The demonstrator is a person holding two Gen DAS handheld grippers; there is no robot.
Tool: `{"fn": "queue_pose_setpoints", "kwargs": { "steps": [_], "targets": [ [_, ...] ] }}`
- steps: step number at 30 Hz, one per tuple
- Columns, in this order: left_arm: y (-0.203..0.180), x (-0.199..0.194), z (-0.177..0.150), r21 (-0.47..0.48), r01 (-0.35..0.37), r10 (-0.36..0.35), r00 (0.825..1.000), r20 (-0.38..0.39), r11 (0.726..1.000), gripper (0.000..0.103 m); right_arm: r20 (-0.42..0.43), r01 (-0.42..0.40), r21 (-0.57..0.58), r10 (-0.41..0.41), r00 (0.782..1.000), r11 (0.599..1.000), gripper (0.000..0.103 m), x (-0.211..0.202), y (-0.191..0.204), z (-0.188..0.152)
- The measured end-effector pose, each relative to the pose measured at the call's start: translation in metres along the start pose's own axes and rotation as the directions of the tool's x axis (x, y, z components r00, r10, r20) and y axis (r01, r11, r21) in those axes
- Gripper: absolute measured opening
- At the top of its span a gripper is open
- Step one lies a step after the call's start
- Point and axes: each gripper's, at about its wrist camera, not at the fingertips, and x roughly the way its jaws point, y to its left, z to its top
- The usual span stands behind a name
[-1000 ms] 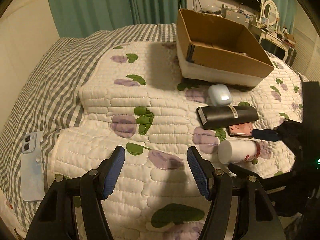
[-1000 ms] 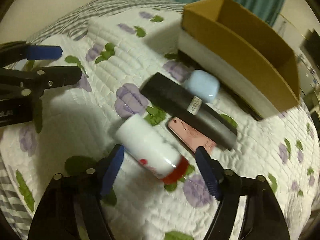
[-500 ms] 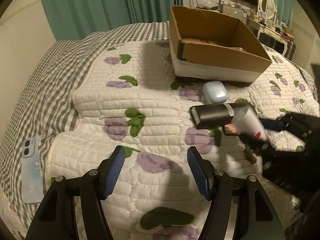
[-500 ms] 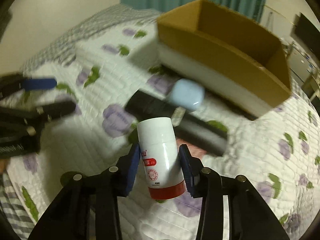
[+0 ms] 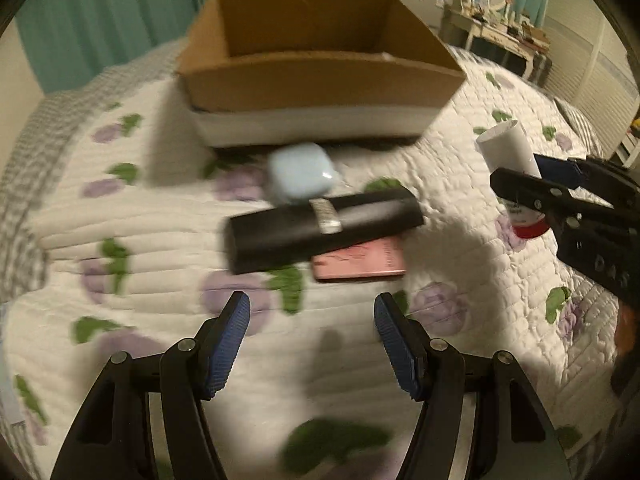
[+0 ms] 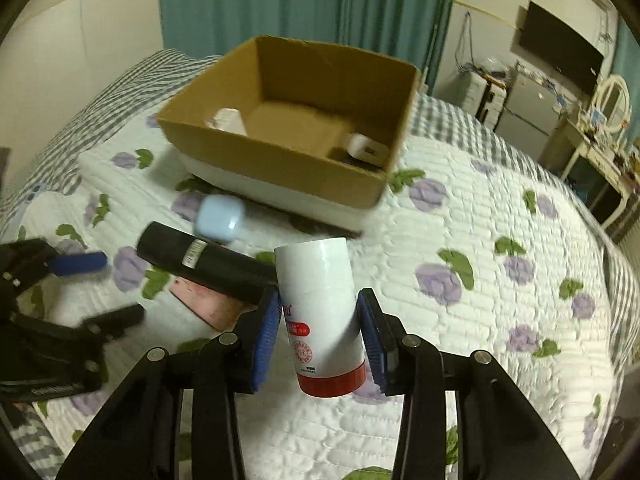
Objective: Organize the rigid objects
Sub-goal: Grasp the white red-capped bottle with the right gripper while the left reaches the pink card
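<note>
My right gripper [image 6: 320, 320] is shut on a white bottle with a red cap [image 6: 320, 312], held above the quilt; the bottle also shows in the left wrist view [image 5: 508, 160]. My left gripper [image 5: 312, 328] is open and empty, low over the quilt in front of a black box [image 5: 324, 228], a pink phone [image 5: 360, 260] and a light blue case [image 5: 300, 178]. An open cardboard box [image 6: 280, 160] sits behind them with two white items [image 6: 368, 150] inside.
The bed is covered by a white quilt with purple flowers [image 6: 480, 260] and a grey checked blanket at the edges. Teal curtains [image 6: 300, 8] hang behind. A dresser with a mirror [image 6: 600, 120] stands at the right.
My right gripper closed on the white bottle and lifted it off the quilt toward the box. My left gripper moved right and forward, closer to the black box.
</note>
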Motion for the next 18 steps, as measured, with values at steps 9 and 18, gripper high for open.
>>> {"fn": "queue_pose_setpoints", "kwargs": {
  "steps": [9, 18],
  "targets": [
    [-0.029, 0.047, 0.019, 0.030, 0.049, -0.047, 0.997, -0.066, 0.998, 0.071, -0.015, -0.060, 0.064, 0.061, 0.998, 0.996, 0.039, 0.010, -0.019, -0.011],
    [-0.040, 0.072, 0.040, 0.034, -0.003, 0.006, 0.997, -0.072, 0.999, 0.077, -0.024, -0.061, 0.086, 0.063, 0.998, 0.994, 0.038, 0.013, -0.024, -0.011]
  ]
}}
